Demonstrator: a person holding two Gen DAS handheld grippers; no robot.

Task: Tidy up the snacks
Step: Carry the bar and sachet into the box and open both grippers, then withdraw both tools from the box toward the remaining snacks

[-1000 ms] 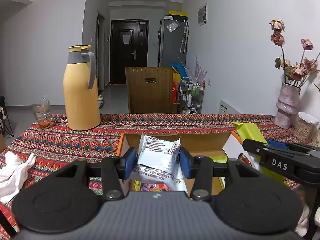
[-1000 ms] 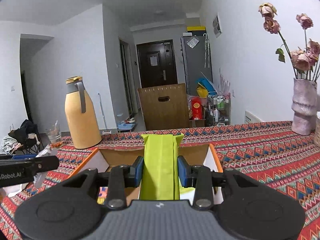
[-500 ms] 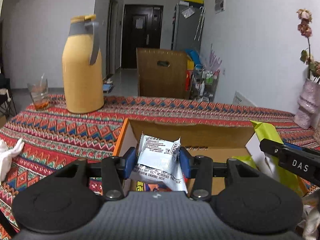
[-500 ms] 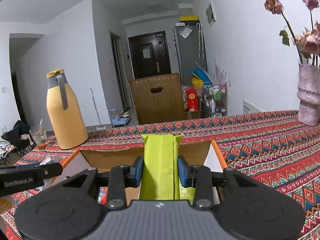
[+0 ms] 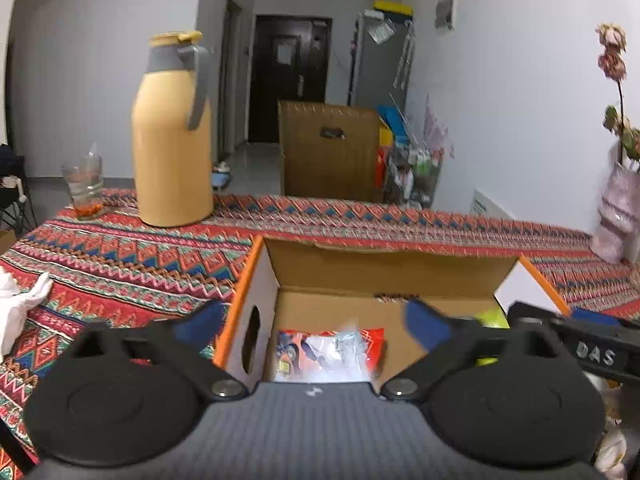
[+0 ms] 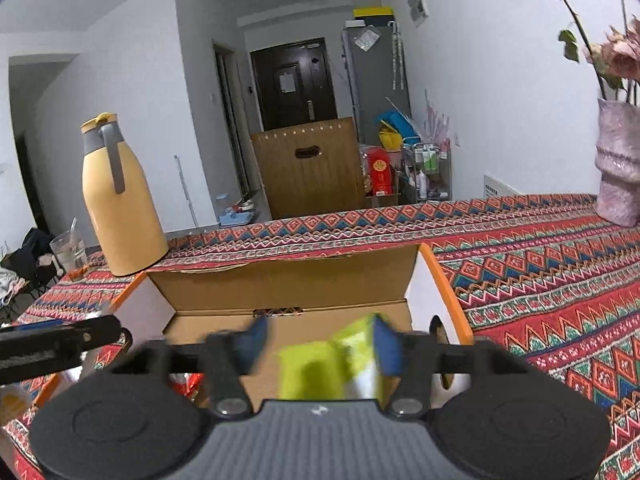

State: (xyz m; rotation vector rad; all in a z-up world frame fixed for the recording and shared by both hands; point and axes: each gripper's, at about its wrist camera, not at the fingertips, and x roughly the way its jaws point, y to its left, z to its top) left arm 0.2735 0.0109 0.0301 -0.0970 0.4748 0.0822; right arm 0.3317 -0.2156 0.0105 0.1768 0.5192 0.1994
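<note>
From my left wrist camera, the left gripper [image 5: 312,326] has just been opening and its jaws now stand wide apart with nothing pressed between them. The silver packet [image 5: 342,342] is blurred, just below and ahead of the fingertips, inside the cardboard box [image 5: 256,280], over a red snack bag [image 5: 292,354] on the box floor. I judge that packet to be very light, crinkly and slick, more air than weight. If I need it again I would pinch a flat sealed edge rather than the puffed middle, which could crush what is inside. Off to the right of this gripper, a strip of green shows behind the other tool. From my right wrist camera, the right gripper [image 6: 318,344] has also just been opening. The green packet [image 6: 320,368] lies between its jaws, leaning against the right blue pad while the left pad stands clear of it, so I read it as released and dropping into the right end of the box. It looks like a soft, thin, light, slippery pouch. I would take it across its narrow width near a seam, with gentle pressure.
</note>
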